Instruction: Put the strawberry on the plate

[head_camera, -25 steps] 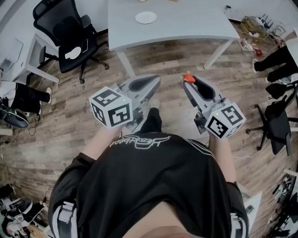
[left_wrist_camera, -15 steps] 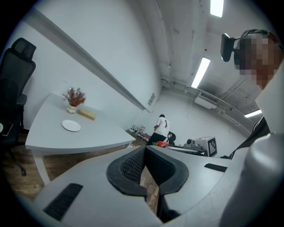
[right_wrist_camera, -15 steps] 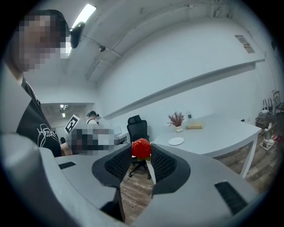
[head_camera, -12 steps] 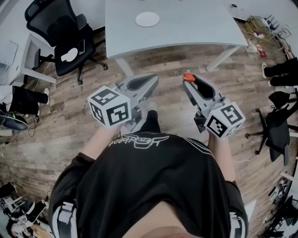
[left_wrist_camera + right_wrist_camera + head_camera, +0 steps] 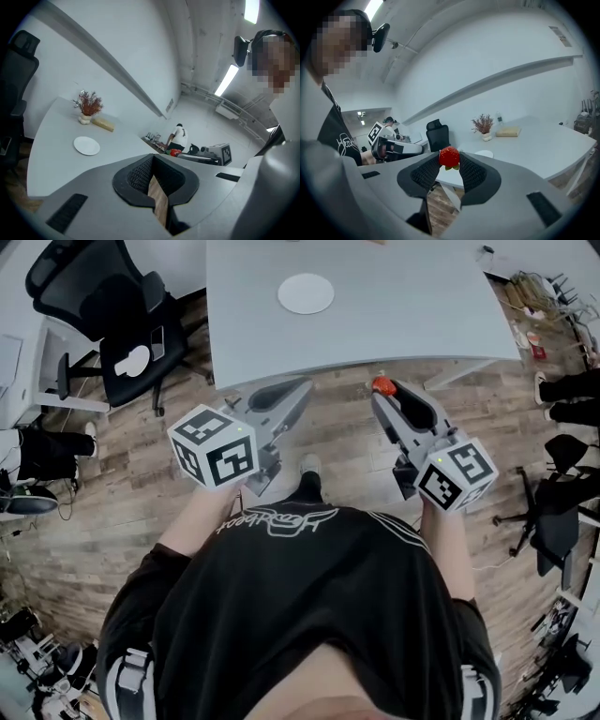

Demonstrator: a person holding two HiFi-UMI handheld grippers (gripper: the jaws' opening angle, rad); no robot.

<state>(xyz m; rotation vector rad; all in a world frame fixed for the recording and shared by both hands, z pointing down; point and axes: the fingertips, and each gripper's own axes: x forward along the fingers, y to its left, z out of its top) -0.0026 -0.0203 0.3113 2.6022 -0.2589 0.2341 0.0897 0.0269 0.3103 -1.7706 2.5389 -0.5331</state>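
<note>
A red strawberry [image 5: 382,385] [image 5: 449,157] sits pinched between the tips of my right gripper [image 5: 383,392] [image 5: 449,164], which is shut on it. It hangs just at the near edge of the grey table [image 5: 422,315]. The white plate [image 5: 306,293] [image 5: 86,146] [image 5: 484,153] lies on that table, further in and to the left, with nothing on it. My left gripper [image 5: 302,387] [image 5: 153,160] is held level beside the right one at the table's edge. Its jaws are shut and hold nothing.
A black office chair [image 5: 112,324] stands left of the table, and another chair [image 5: 553,512] is at the right. At the table's far side are a small dried plant in a vase [image 5: 86,105] [image 5: 483,125] and a yellowish block [image 5: 103,124] [image 5: 508,132]. Wooden floor lies under the person.
Both grippers have moved forward up to the table's near edge, and the table and plate now look closer. The strawberry stays in the right jaws.
</note>
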